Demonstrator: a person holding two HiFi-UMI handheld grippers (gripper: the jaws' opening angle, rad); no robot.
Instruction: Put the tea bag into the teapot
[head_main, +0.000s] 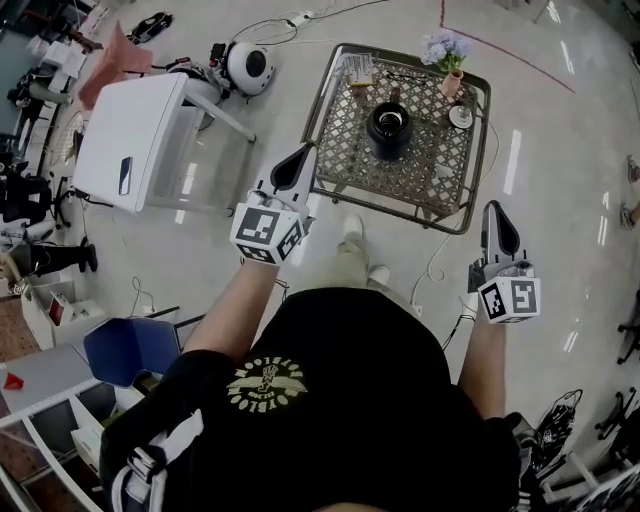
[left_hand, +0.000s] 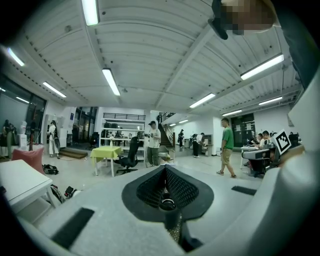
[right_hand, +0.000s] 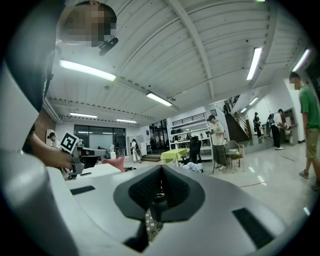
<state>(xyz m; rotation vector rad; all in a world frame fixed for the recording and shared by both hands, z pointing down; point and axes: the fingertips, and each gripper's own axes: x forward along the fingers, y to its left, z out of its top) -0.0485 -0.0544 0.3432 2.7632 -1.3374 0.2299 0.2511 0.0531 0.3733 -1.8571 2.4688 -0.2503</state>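
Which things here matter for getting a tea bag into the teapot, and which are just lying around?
For the job: black teapot; small packet, possibly the tea bag; lattice table.
Lying about: flower vase; white table; blue chair.

**Head view:** set above the person (head_main: 350, 400), facing steeply down; left gripper (head_main: 303, 152) and right gripper (head_main: 493, 208) lie near, the table (head_main: 330, 150) farther ahead.

**Left and right gripper views:** each sits close behind its own fingers (left_hand: 152, 190), tilted upward across the hall. Both share the ceiling (left_hand: 150, 50), green table (left_hand: 106, 151) and staircase (right_hand: 236, 122).
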